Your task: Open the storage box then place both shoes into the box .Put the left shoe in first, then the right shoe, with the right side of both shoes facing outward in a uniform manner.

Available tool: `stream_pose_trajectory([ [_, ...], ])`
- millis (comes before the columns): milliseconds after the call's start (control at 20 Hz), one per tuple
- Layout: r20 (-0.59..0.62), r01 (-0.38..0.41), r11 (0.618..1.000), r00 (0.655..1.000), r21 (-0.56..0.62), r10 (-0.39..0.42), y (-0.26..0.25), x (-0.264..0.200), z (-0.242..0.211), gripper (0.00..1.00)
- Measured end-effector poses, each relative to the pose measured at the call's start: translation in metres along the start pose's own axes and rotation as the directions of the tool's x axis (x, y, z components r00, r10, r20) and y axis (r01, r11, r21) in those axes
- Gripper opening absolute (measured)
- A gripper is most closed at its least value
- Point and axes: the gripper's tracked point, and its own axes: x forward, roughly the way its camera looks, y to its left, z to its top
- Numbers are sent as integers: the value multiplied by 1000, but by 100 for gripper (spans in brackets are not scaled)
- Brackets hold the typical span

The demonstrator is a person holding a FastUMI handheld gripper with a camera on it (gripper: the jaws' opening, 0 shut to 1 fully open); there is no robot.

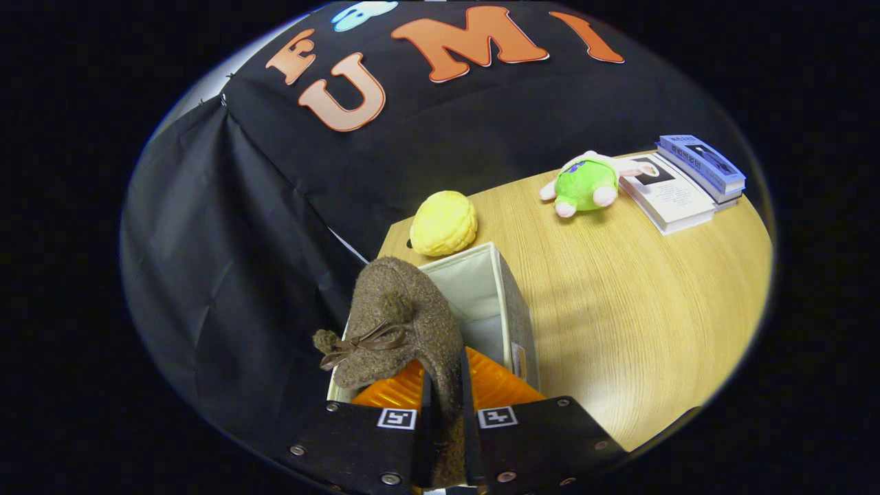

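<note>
A brown fuzzy shoe (pixel 402 323) with pom-poms and a thin leather bow hangs pinched between my gripper's (pixel 445 405) orange fingers (pixel 505 385), which are shut on its rear edge. Its toe points away from me, over the near left part of the storage box. The storage box (pixel 512 313) is a pale fabric cube standing open on the wooden table (pixel 653 295), directly below and ahead of the fingers. What I can see of its inside is a bare cream wall and grey floor; the shoe hides the rest.
A yellow round plush (pixel 444 223) lies just beyond the box at the table's far corner. A green plush toy (pixel 584 183) sits farther right, next to stacked books (pixel 687 179). Black cloth hangs left of the table edge.
</note>
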Motion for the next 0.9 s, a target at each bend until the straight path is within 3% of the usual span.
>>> stream_pose_trajectory([
  [150,7,-20,1000,1000,11,20,-1,-8,0,33],
  [300,92,-76,996,993,43,72,5,-30,21,56],
  [450,139,-114,993,984,-5,113,3,-52,29,64],
  [600,204,-130,990,969,-62,140,-4,-76,40,84],
  [900,386,-78,967,907,-242,170,-26,-133,65,96],
])
